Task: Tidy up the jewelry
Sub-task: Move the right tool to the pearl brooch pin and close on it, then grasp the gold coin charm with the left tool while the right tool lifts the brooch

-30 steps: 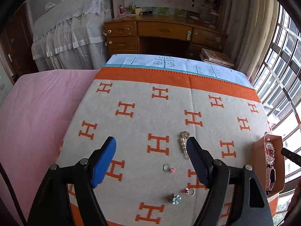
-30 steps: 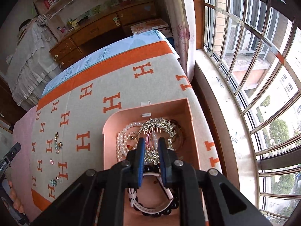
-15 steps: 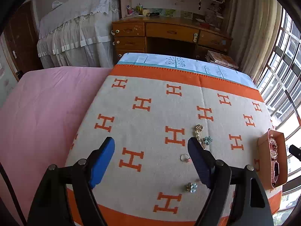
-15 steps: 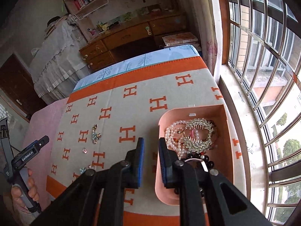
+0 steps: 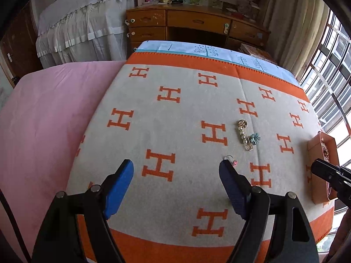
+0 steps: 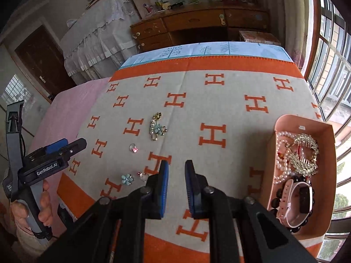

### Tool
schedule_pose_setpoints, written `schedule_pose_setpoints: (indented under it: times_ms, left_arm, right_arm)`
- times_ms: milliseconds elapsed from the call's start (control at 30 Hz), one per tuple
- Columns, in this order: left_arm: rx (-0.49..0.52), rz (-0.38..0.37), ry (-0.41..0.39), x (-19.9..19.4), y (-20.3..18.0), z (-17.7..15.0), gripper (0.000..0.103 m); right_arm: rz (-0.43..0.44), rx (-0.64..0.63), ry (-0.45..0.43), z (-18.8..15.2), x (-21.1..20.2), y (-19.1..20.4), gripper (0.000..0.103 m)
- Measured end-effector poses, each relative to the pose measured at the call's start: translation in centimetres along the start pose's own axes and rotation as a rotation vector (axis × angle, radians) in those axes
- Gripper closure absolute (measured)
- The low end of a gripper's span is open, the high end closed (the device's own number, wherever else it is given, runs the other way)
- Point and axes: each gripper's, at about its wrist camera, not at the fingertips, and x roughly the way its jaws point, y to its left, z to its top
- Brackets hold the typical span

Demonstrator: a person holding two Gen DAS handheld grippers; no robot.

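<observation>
Jewelry pieces (image 6: 157,127) are waiting on the orange-and-grey H-patterned blanket (image 6: 219,109); the right gripper (image 6: 176,171), fingers nearly together and empty, has left the pink cardboard box (image 6: 305,122), while the left gripper (image 5: 175,171) is hovering, fingers apart.

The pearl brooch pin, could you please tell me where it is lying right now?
In the right wrist view the pearl brooch pin lies left of centre on the H-patterned blanket, touching a blue flower charm, with a pink-stone ring just nearer the camera.

Orange H-patterned blanket (image 5: 186,114), pink sheet (image 5: 43,118), wooden desk (image 5: 197,24)
</observation>
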Motion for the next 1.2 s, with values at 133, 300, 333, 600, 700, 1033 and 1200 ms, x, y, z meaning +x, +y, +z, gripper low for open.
schedule_pose_setpoints:
  times_ms: [133,300,333,600,700,1033,1200]
  left_arm:
    - [-0.015,-0.013,0.012,0.9,0.8,0.1,0.024]
    - [-0.036,-0.035,0.025,1.9,2.0,0.6,0.024]
    - [-0.04,-0.043,0.029,2.1,2.3,0.7,0.024]
    - [-0.05,-0.074,0.046,3.6,3.4,1.4,0.024]
    - [-0.053,-0.089,0.056,4.2,3.7,1.4,0.024]
    - [-0.046,-0.132,0.092,6.4,3.9,1.6,0.024]
    - [-0.045,-0.14,0.1,6.9,3.8,1.7,0.024]
  right_arm:
    - [0.029,-0.091,0.008,1.6,2.2,2.8,0.088]
    - [0.021,-0.17,0.045,3.2,6.2,5.5,0.088]
    - [0.022,-0.176,0.062,3.4,7.1,5.8,0.088]
    - [-0.04,-0.204,0.129,4.6,12.3,7.0,0.088]
    - [-0.077,-0.212,0.135,4.5,13.1,6.9,0.088]
    - [-0.157,-0.235,0.126,4.7,12.7,5.5,0.088]
    - [-0.183,-0.268,0.139,4.8,13.3,6.0,0.088]
